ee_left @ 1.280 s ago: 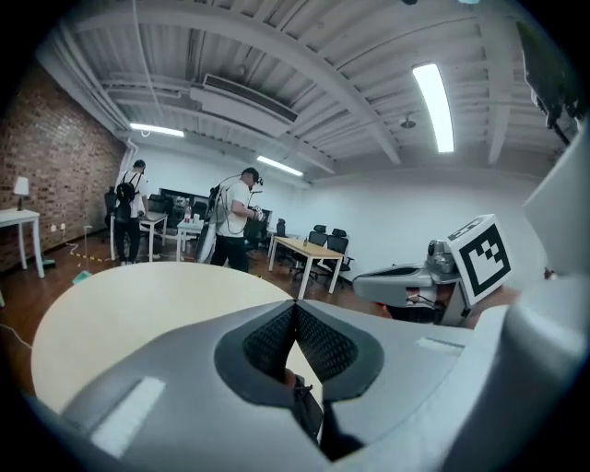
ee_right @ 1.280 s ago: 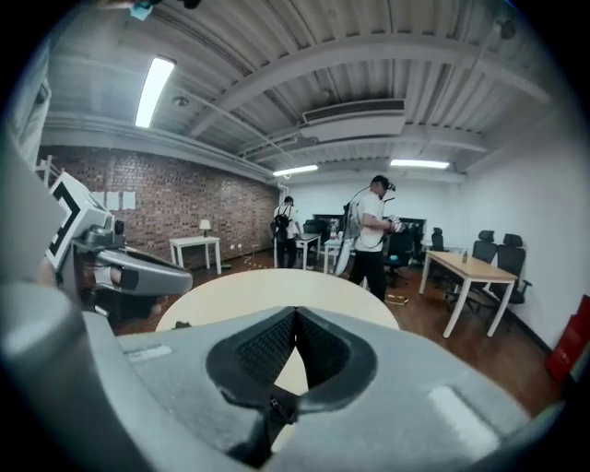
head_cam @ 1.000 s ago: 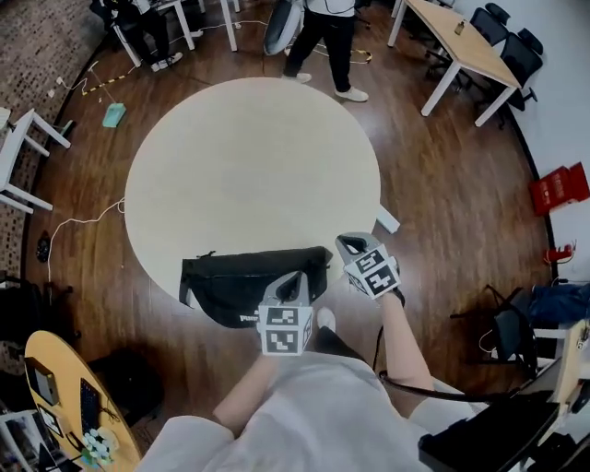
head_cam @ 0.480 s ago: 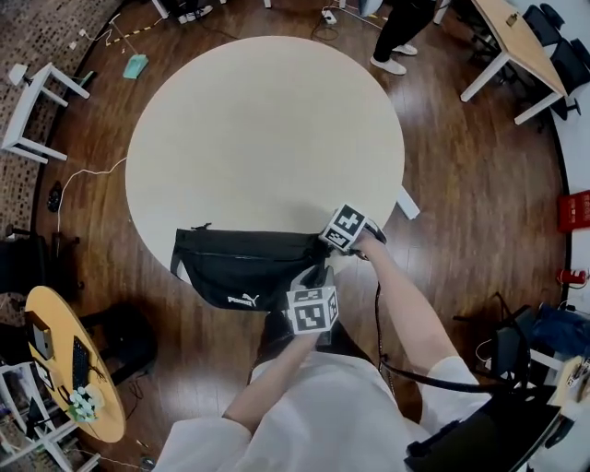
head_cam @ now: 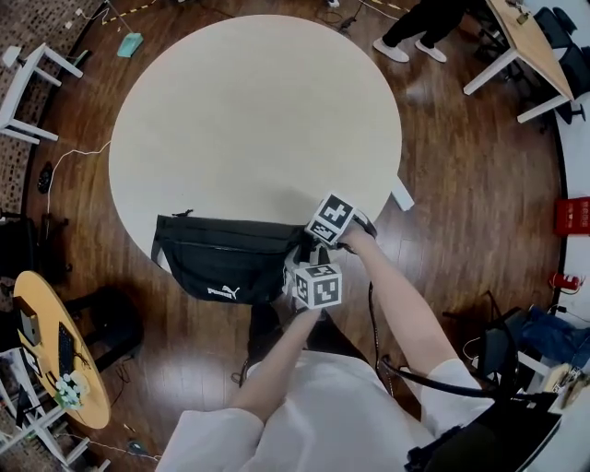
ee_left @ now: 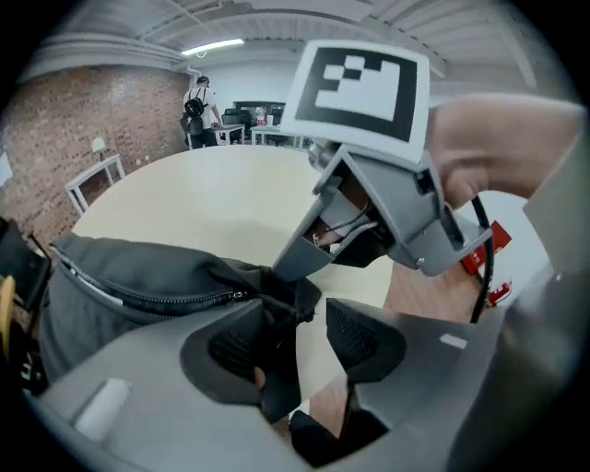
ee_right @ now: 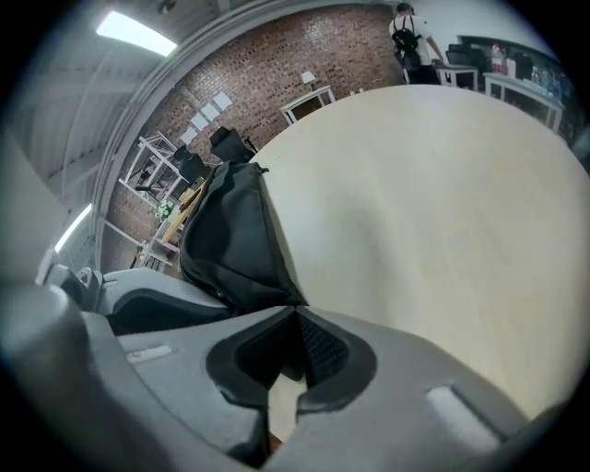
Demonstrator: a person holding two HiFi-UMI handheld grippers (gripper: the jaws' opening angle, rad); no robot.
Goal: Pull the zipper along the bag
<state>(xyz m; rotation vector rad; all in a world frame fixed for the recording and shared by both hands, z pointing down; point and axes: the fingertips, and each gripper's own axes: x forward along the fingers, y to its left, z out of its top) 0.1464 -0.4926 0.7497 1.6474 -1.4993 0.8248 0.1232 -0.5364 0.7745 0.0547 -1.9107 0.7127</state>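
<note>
Head view: black bag [head_cam: 226, 263] lies at near edge of round surface [head_cam: 258, 111]. Left tongs [head_cam: 297, 267] and right tongs [head_cam: 312, 241] both at its right end.

Left gripper view: tongs apart, just been opening. Zipper pull [ee_left: 300, 315] sits between them, not pinched.

Right gripper view: tongs clamped on bag's end corner.

**Fig. — Item counts, head view & gripper views**

Round tables: 2, i.e. 1 lge pale table [head_cam: 249, 111] and 1 sm. yellow table [head_cam: 41, 295]. Rect. tables: 2, white table [head_cam: 28, 78], wood-top table [head_cam: 525, 46]. Black bag [head_cam: 221, 267]: 1, w/ 1 zipper [ee_left: 157, 297]. Grippers: 2, left gripper [ee_left: 297, 315], right gripper [ee_right: 295, 323]. Persons: 2, wearer [head_cam: 304, 406], bystander [head_cam: 415, 28]. Red item [head_cam: 573, 217]: 1.
</note>
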